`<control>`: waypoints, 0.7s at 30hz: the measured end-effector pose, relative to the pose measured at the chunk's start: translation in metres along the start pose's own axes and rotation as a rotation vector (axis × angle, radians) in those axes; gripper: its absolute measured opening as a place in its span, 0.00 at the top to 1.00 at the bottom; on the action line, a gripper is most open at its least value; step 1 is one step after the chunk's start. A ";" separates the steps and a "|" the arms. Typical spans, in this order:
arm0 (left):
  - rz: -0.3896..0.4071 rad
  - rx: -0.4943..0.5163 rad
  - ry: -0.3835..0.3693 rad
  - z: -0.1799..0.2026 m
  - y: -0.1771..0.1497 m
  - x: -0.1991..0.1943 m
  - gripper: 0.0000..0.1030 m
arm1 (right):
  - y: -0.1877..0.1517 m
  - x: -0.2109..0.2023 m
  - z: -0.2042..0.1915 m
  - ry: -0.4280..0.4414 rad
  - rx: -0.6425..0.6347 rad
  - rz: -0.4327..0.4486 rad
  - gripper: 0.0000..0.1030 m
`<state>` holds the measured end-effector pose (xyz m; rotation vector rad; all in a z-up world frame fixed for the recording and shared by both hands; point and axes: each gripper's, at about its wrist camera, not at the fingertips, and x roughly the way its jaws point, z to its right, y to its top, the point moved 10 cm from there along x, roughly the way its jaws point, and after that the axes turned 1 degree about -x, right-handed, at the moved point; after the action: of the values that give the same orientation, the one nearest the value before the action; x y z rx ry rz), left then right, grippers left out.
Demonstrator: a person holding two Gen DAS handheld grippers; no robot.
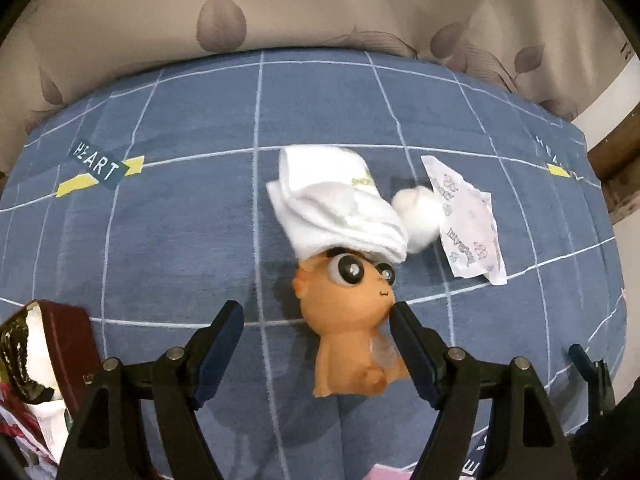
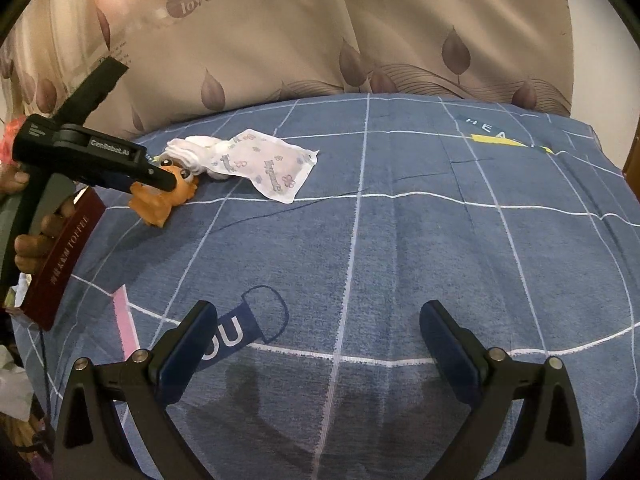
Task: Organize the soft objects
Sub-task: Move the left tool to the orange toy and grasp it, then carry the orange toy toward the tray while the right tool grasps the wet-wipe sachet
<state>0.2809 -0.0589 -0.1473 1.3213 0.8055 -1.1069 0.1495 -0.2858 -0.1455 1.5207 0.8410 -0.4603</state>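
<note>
Right now my left claw [image 1: 316,316] hangs released over the blue checked bedsheet [image 1: 160,220], jaws spread wide with nothing between the pads. Orange squishy toy [image 1: 352,340] sits low and right of centre in the left wrist frame, inside the jaw gap but crowded against the right-hand finger, whose tip looks to be touching its cheek; the left-hand finger stands well apart from it. Toy's long axis runs up the frame, head toward the upper middle, feet toward me, roughly along my fingers. White folded sock [image 1: 340,208] drapes over the toy's head, with a cotton ball [image 1: 418,216] just beside it and a printed sachet [image 1: 468,224] further right. My right claw [image 2: 316,344] is released too, empty, low in its own frame over bare sheet, with the toy [image 2: 160,200] far off at middle left. Left claw is clearly nearer. Judgement: shift leftward jaw spacing by sliding right a touch to centre the toy before closing; sock may drag along.
</note>
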 end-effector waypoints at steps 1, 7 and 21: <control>-0.009 0.006 0.003 0.001 -0.001 0.003 0.25 | 0.000 0.000 0.000 0.000 0.000 0.000 0.02; -0.031 0.022 -0.008 0.009 -0.009 0.020 0.25 | 0.001 0.000 0.000 0.000 0.002 0.002 0.02; 0.134 -0.174 -0.183 0.016 -0.089 -0.041 0.60 | 0.000 0.002 0.002 0.006 0.011 -0.013 0.02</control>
<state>0.1820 -0.0598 -0.1362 1.0954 0.6529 -1.0120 0.1514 -0.2869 -0.1471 1.5278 0.8550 -0.4704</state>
